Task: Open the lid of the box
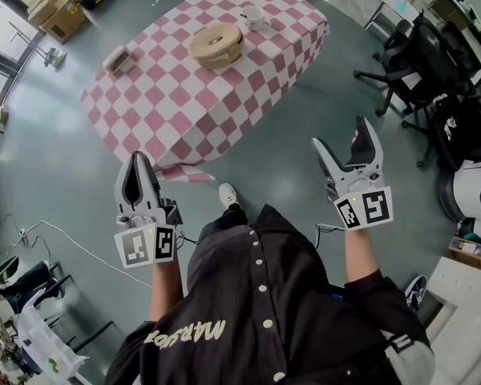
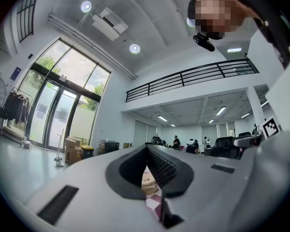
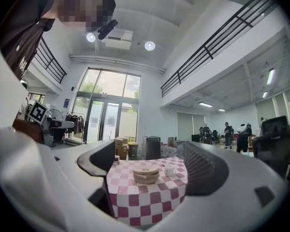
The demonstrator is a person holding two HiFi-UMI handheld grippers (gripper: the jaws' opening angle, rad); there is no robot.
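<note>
Head view: nothing done yet. The box point(image 1: 216, 45) sits lid-on on the checkered table point(image 1: 176, 95), well apart from us. We hold the left gripper point(image 1: 136, 157) and right gripper point(image 1: 341, 135) up over the floor, aimed at the table.

Left gripper view: jaws pressed together, empty.

Right gripper view: jaws spread, empty, with the box framed far off between them. Approach and lid lift are left.

The box point(image 1: 216, 45) I'm after is round, squat and tan. It sits upright on the checked table point(image 1: 176, 111), toward its far end and well in from both long edges. Its lid point(image 1: 218, 35), dished in the middle, looks to be on, though from here I can't be sure.
</note>
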